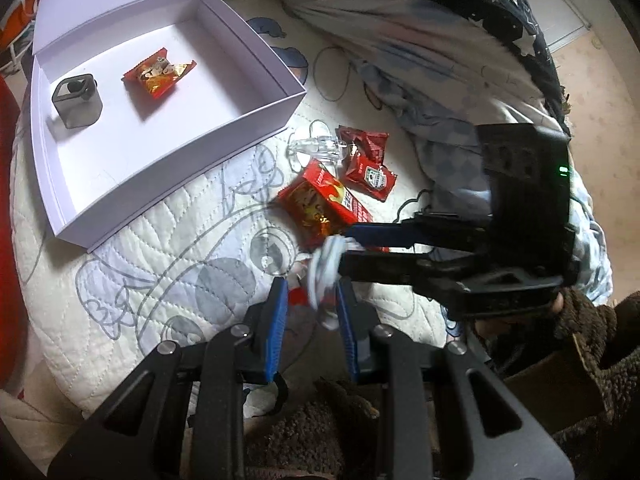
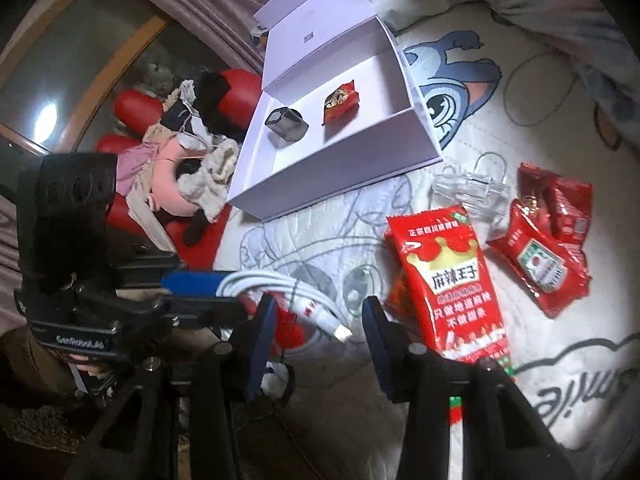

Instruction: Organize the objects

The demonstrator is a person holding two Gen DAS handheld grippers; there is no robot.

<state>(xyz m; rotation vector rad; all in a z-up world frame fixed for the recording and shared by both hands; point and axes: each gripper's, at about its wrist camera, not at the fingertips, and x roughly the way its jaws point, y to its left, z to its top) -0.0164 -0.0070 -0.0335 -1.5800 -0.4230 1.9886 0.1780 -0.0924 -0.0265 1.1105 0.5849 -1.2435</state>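
left gripper (image 2: 230,290): clamped on coiled white cable (image 2: 276,284), above quilt (image 1: 132,256) | right gripper (image 2: 320,320): jaws apart, nothing between, beside red snack packet (image 2: 448,280) | white box (image 1: 256,120): open, with grey cube (image 1: 76,98) and red sachet (image 1: 158,74) inside

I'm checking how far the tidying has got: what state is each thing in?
Box: open, lid up.
Cable: coiled, clamped in the left hand-held gripper.
Right hand-held gripper: open, gripping nothing.
Snack packet: lying on the quilt, outside the box.
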